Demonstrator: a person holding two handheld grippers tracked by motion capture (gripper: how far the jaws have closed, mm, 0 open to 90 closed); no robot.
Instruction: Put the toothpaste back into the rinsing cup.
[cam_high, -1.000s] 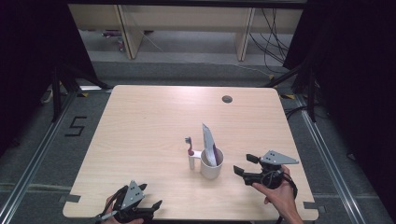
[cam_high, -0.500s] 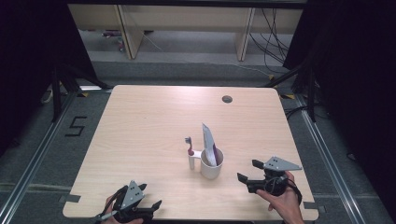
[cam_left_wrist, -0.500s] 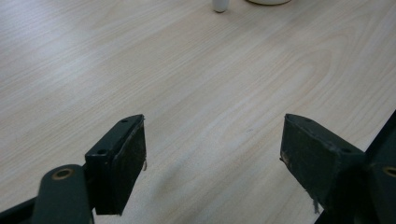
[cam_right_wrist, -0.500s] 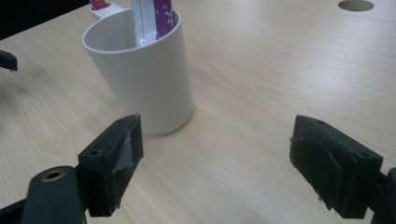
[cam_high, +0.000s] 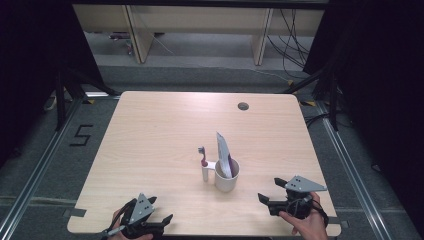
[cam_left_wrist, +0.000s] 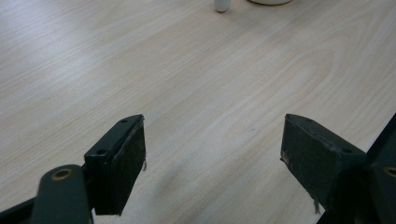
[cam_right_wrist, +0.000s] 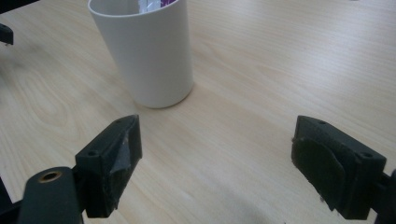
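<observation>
A white cup (cam_high: 226, 176) stands near the middle of the tabletop (cam_high: 160, 130), holding an upright toothpaste tube (cam_high: 223, 154), with a toothbrush (cam_high: 203, 165) standing just left of the cup. The right hand-held gripper (cam_high: 272, 192), jaws spread and holding nothing, lies right of the cup and nearer to it, pointing at it. The left hand-held gripper (cam_high: 160, 216), also spread, sits farther off, front-left of the cup

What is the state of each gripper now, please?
Left gripper: open, holding nothing.
Right gripper: open, holding nothing, near the cup.
</observation>
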